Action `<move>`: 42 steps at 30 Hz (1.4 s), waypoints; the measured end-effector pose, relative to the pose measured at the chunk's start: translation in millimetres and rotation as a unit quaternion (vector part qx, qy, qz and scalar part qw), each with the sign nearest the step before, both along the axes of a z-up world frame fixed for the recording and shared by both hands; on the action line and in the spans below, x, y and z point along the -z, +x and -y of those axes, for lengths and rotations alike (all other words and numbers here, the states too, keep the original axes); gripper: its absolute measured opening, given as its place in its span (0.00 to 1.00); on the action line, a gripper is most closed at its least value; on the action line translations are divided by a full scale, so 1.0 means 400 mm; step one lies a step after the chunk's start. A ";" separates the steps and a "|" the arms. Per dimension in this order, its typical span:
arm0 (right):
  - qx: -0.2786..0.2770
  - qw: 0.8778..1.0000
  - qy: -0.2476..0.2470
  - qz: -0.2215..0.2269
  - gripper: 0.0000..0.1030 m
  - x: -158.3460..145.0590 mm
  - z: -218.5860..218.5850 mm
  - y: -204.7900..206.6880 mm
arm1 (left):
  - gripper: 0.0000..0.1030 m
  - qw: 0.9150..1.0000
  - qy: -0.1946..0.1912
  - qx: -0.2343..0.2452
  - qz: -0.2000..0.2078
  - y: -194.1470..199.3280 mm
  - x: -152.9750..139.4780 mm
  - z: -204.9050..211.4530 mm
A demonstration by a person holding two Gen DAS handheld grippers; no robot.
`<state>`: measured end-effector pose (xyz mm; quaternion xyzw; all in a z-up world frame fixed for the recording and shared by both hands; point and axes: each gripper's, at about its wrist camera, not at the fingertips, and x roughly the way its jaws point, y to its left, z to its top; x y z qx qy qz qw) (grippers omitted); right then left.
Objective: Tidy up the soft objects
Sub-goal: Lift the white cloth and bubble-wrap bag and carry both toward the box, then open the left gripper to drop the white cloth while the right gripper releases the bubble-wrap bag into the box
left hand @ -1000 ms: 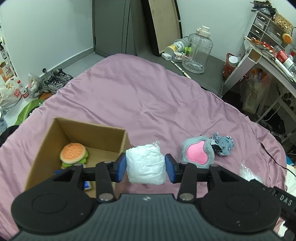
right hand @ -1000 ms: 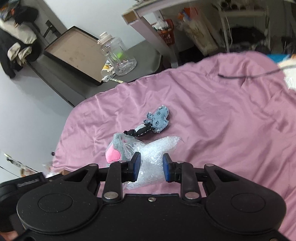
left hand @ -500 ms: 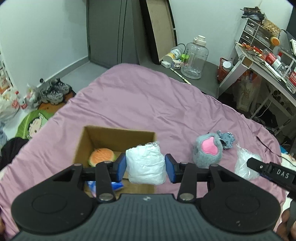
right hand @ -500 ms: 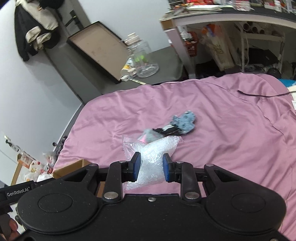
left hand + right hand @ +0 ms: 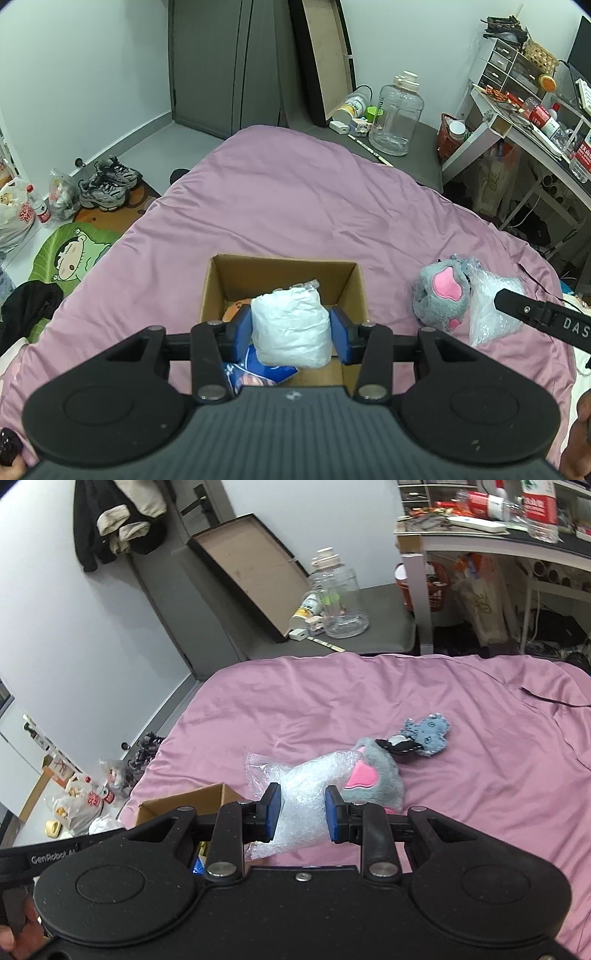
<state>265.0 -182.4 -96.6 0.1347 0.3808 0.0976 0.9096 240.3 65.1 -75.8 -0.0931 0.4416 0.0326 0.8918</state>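
Most of what's inside the cardboard box (image 5: 284, 275) is blocked by the white bundle (image 5: 291, 326) in the left claw (image 5: 291, 334). Only an orange sliver of a toy (image 5: 236, 308) and a corner of a blue packet (image 5: 258, 369) peek out, can't tell more. In the right view the box (image 5: 184, 805) is mostly behind the claw body. The clear bag (image 5: 299, 794) covers part of the grey plush paw (image 5: 373, 779). A hand (image 5: 576, 439) is cut off at the right edge. Desk (image 5: 524, 122) clutter is too small to read.
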 end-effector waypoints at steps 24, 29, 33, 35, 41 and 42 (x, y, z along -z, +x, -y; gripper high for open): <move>-0.033 0.999 -0.029 -0.021 0.25 0.032 -0.114 0.036 | 0.43 0.995 -0.091 0.015 -0.025 0.118 0.147 -0.034; -0.033 0.999 -0.028 -0.024 0.25 0.038 -0.122 0.050 | 0.59 0.992 -0.122 0.016 -0.031 0.139 0.172 -0.037; -0.042 0.998 -0.027 -0.027 0.25 0.042 -0.138 0.056 | 0.63 0.992 -0.120 0.007 -0.024 0.139 0.170 -0.061; -0.049 0.998 -0.027 -0.028 0.25 0.042 -0.152 0.059 | 0.63 0.993 -0.117 -0.002 -0.023 0.138 0.166 -0.077; -0.073 0.996 -0.027 -0.032 0.25 0.041 -0.202 0.060 | 0.63 0.994 -0.108 -0.019 -0.019 0.132 0.147 -0.123; -0.078 0.996 -0.027 -0.033 0.25 0.042 -0.210 0.060 | 0.63 0.994 -0.106 -0.022 -0.019 0.128 0.143 -0.130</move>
